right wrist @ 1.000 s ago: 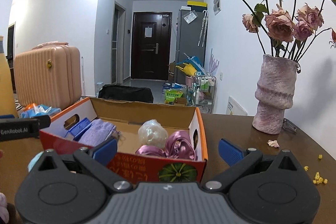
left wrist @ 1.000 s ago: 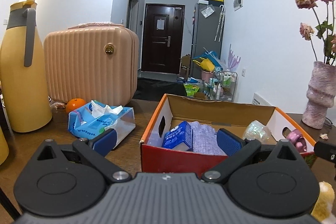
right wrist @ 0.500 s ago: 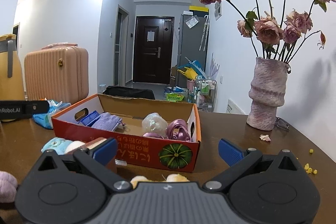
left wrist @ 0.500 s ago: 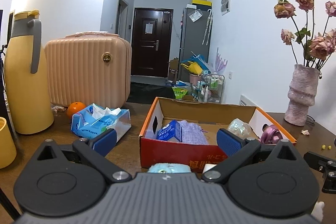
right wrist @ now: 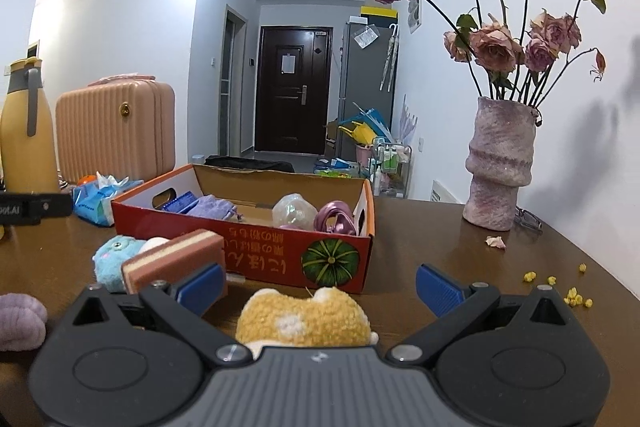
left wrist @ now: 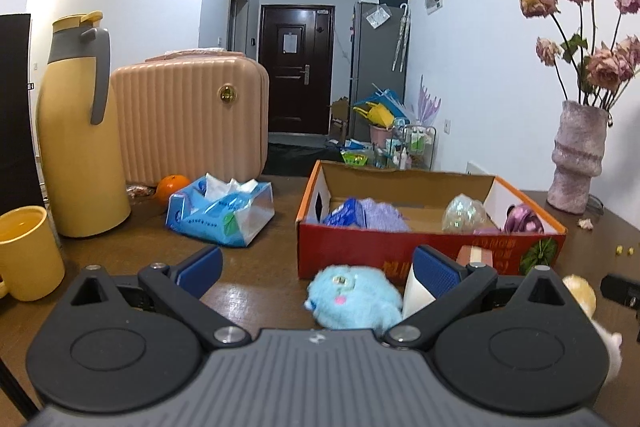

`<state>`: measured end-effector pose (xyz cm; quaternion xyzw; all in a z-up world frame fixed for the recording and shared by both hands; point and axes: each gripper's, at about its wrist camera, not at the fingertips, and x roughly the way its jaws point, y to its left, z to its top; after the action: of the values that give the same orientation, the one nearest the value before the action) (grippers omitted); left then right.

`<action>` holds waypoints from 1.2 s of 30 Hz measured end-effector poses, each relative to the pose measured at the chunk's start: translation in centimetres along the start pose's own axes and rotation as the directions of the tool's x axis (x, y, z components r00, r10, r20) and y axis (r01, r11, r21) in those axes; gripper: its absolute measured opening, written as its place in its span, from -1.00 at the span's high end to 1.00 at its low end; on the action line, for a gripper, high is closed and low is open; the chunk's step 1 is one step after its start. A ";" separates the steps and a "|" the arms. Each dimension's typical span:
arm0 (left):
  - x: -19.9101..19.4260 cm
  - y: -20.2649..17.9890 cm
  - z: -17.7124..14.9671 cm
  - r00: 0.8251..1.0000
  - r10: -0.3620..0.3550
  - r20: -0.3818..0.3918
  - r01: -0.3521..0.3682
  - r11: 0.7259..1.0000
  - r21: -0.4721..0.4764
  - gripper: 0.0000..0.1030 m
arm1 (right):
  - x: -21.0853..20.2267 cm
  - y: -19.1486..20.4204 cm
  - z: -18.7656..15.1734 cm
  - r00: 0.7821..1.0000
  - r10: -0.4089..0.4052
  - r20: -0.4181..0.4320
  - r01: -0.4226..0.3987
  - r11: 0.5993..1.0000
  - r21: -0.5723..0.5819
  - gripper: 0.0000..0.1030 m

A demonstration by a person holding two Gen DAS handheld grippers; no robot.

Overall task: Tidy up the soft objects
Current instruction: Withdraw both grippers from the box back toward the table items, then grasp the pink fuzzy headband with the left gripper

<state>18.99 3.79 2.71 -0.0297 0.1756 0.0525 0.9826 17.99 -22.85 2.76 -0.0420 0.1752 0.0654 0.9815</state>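
A red cardboard box [left wrist: 400,247] [right wrist: 280,251] on the brown table holds a blue packet [left wrist: 346,213], a lilac cloth [left wrist: 380,217], a shiny clear ball [left wrist: 464,215] and a purple ribbon [left wrist: 522,221]. In front of it lie a light blue plush [left wrist: 354,301] [right wrist: 114,259], a pink and cream sponge [right wrist: 176,259] and a yellow plush [right wrist: 304,319]. My left gripper [left wrist: 316,273] is open, the blue plush between its fingers but not gripped. Open too, my right gripper [right wrist: 320,285] hangs over the yellow plush. A lilac plush [right wrist: 20,323] lies at far left.
A tissue pack [left wrist: 220,211], an orange [left wrist: 172,185], a yellow jug [left wrist: 76,131], a yellow mug [left wrist: 26,251] and a pink case [left wrist: 188,119] stand to the left. A vase of dried roses [right wrist: 500,163] stands at right, with yellow crumbs [right wrist: 572,291] nearby.
Both grippers have drawn back from the box and lowered. The blue plush, sponge and yellow plush have come into view in front of the box. Both stay open.
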 end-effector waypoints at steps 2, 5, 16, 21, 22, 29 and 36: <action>-0.2 0.0 -0.4 1.000 0.003 -0.011 -0.003 1.000 0.011 -1.00 | -0.2 -0.1 -0.2 1.000 0.000 -0.003 0.000 1.000 0.004 -1.00; -0.7 0.1 -0.9 1.000 0.009 -0.025 -0.008 1.000 0.020 -1.00 | -0.5 -0.1 -0.6 1.000 0.001 -0.011 -0.001 1.000 0.005 -1.00; -2.5 1.3 -3.4 0.994 0.015 -0.105 -0.009 0.998 0.061 -1.00 | -2.0 0.4 -2.1 1.000 0.003 -0.029 -0.003 1.000 -0.002 -1.00; -2.9 1.9 -4.3 0.990 0.021 -0.137 -0.012 0.998 0.067 -1.00 | -2.6 0.6 -2.7 0.999 0.005 -0.034 -0.006 1.000 -0.001 -1.00; -3.0 2.0 -4.5 0.989 0.019 -0.145 -0.009 0.998 0.069 -1.00 | -2.8 0.7 -2.8 0.999 0.006 -0.035 -0.006 1.000 0.000 -1.00; -2.7 2.5 -5.8 0.977 0.009 -0.211 0.013 0.994 0.104 -1.00 | -3.2 1.2 -3.4 0.999 0.012 -0.049 -0.012 1.000 -0.001 -1.00; -1.0 3.2 -6.5 0.955 -0.023 -0.296 0.049 0.995 0.082 -1.00 | -3.1 1.3 -3.6 0.998 0.011 -0.059 -0.011 1.000 -0.001 -1.00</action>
<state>15.42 6.40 -3.17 0.0032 0.3215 0.0217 0.9466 13.67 -22.27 0.41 -0.0433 0.2043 0.0698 0.9755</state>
